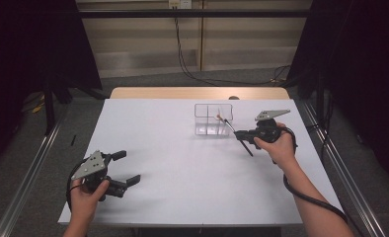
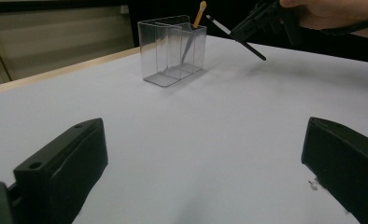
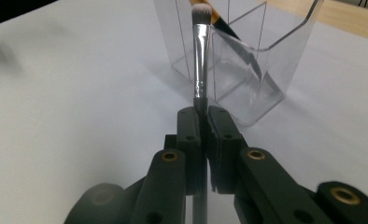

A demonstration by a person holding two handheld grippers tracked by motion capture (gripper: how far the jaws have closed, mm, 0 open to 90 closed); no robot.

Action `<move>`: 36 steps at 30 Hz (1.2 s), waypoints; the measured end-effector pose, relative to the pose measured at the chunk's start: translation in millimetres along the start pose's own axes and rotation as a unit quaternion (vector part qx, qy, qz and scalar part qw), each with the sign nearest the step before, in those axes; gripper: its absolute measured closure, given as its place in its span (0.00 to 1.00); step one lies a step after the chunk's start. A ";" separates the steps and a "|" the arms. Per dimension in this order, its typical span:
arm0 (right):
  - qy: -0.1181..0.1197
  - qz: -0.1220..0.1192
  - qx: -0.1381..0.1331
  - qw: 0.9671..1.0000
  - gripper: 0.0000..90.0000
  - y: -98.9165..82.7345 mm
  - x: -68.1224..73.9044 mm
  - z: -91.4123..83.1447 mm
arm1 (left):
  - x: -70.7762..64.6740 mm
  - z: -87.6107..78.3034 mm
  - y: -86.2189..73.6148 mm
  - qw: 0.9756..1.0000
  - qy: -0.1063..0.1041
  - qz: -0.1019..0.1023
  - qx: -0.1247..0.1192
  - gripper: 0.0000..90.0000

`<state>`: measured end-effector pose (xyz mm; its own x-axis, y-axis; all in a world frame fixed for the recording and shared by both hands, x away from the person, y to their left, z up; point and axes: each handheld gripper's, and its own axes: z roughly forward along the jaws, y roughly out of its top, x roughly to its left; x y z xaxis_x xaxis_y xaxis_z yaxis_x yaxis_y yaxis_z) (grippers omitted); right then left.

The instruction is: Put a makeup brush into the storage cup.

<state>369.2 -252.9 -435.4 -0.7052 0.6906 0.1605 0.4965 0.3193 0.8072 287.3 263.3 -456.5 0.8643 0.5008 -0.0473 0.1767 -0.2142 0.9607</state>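
One clear holder [image 1: 213, 119] stands on the white table [image 1: 182, 168], with one orange-tipped stick [image 2: 200, 13] leaning inside. The right gripper [image 1: 238, 133] pinches one brush [image 3: 200, 56] — bristles up at the holder's rim. The left gripper [image 1: 126, 168] rests well apart, jaws spread — nothing between them.

Makeup brush [image 3: 200, 56]: slim, black handle, silver metal collar, pale bristle tip. Clamped by handle between right tongs [image 3: 201, 109], raised off surface, tilted, bristle end up at rim of clear organizer [image 1: 213, 120], handle end slanting down behind tongs. Organizer: transparent plastic, upright, divided into compartments, standing on far right part of white surface [image 1: 182, 163]. One compartment holds second brush [image 2: 199, 13], orange handle, leaning.
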 end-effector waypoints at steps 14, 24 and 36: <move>-0.006 0.023 -0.093 0.995 0.94 -2.2 -2.6 -10.2 | 0.5 0.0 -0.4 1.000 0.001 0.000 0.000 0.00; -0.022 0.032 -0.155 0.987 0.94 -0.2 -5.0 -15.2 | 0.6 0.7 -0.7 1.000 -0.002 -0.001 -0.001 0.00; -0.042 0.036 -0.199 0.978 0.94 6.0 -5.1 -13.9 | 1.3 0.5 -1.3 1.000 -0.001 0.000 0.000 0.00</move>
<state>368.8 -263.5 -423.6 -0.6228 0.7585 0.1920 0.2950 0.0003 0.9555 288.5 263.9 -457.9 0.8655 0.4986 -0.0479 0.1762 -0.2137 0.9609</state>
